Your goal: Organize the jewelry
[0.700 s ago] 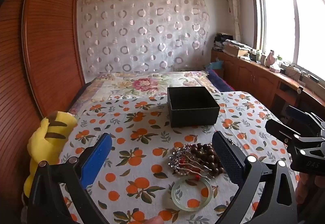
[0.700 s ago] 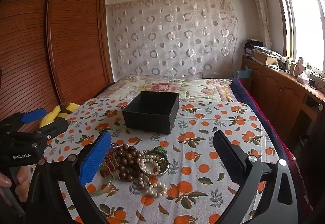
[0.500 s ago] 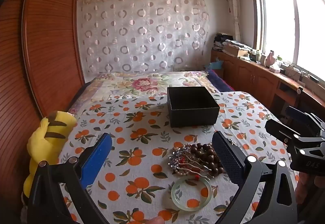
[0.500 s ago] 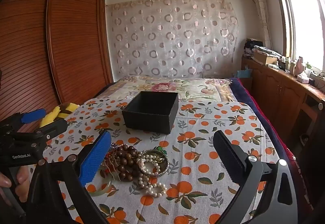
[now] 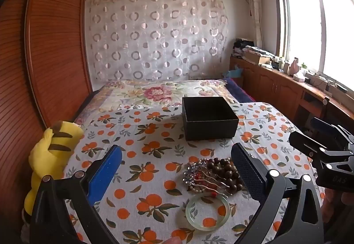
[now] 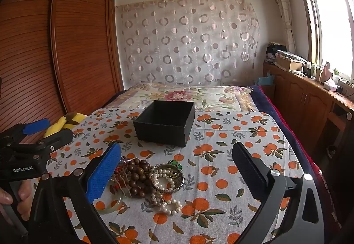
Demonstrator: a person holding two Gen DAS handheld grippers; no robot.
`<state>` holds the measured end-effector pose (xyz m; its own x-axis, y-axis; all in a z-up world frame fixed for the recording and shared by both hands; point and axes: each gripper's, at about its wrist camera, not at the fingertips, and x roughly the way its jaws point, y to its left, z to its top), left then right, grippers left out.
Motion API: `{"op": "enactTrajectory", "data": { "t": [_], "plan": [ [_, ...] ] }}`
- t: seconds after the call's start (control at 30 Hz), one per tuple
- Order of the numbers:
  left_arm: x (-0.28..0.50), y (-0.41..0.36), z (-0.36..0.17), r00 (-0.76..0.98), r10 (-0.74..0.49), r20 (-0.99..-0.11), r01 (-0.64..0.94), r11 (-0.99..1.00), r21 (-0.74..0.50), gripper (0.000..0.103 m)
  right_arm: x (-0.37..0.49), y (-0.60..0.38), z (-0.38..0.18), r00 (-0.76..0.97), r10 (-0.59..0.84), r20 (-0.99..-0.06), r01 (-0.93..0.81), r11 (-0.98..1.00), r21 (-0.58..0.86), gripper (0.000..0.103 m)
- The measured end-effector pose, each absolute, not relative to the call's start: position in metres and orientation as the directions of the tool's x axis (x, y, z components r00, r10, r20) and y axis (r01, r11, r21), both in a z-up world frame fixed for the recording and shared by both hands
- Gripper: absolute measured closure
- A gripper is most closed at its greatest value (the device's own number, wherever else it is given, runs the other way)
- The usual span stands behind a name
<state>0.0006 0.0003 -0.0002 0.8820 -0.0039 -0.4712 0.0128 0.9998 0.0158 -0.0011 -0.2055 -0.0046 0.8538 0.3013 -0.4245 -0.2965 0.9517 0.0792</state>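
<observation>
Jewelry pile (image 6: 143,179) lies before black box (image 6: 164,125), both hand-held grippers gaping above

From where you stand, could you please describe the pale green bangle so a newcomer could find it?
On the orange-print bedspread, short of the open black square box, lies a heap of jewelry. The pale green translucent bangle lies flat at the heap's near edge, beside the dark wooden beads: one smooth plain ring, not beaded.

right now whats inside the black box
The black box stands open-topped, but only its dark inner walls show. Its floor is hidden behind the near wall. The jewelry pile lies outside it.
</observation>
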Motion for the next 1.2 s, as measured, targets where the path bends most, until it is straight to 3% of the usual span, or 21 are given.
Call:
{"op": "enactTrajectory", "data": {
  "t": [1.2],
  "plan": [
    [-0.0014,-0.0016,0.0013,0.885,-0.005,-0.465,0.011,1.0,0.012,0.008,-0.0028,-0.2034,-0.0013,0.856,0.304,-0.418,-0.297,0.951,0.082,0.001]
  ]
}}
